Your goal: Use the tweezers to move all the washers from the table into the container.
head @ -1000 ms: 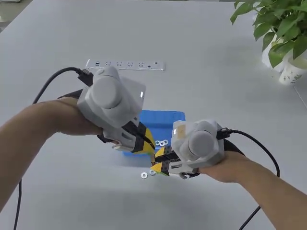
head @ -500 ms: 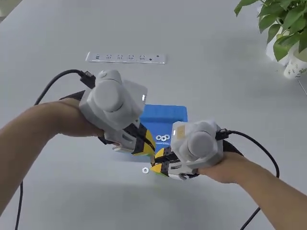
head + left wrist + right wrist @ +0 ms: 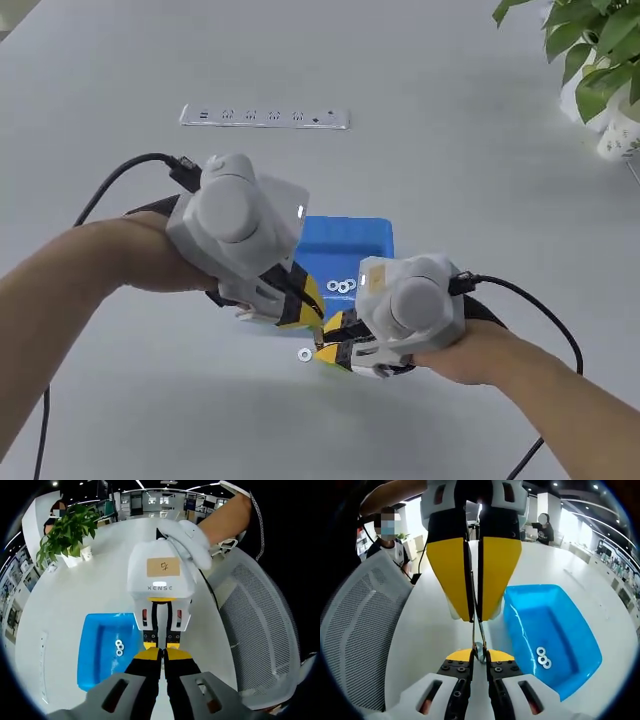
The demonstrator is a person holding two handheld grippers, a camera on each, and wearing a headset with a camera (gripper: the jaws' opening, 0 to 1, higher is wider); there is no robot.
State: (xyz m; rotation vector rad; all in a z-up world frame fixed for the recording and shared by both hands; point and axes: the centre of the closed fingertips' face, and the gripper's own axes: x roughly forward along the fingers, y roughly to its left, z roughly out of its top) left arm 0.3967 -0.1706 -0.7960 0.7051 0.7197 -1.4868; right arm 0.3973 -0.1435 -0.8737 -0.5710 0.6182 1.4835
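On the worktop point(image 3: 450, 150), the blue container point(image 3: 350, 235) holding three washers point(image 3: 342, 287) sits just behind the left gripper point(image 3: 475, 615) and right gripper point(image 3: 479, 655), which meet tip to tip. Both sets of fingers are closed on the tweezers point(image 3: 476, 630), which run lengthwise between them. One loose washer point(image 3: 304, 354) lies at the tweezers' tips, beside the container, with nothing between.

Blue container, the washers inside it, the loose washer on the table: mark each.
blue container point(image 3: 350, 240): head view, bare floor near far wall.
washers inside point(image 3: 341, 287): head view, middle of the cluster.
loose washer point(image 3: 304, 354): head view, on its ring.
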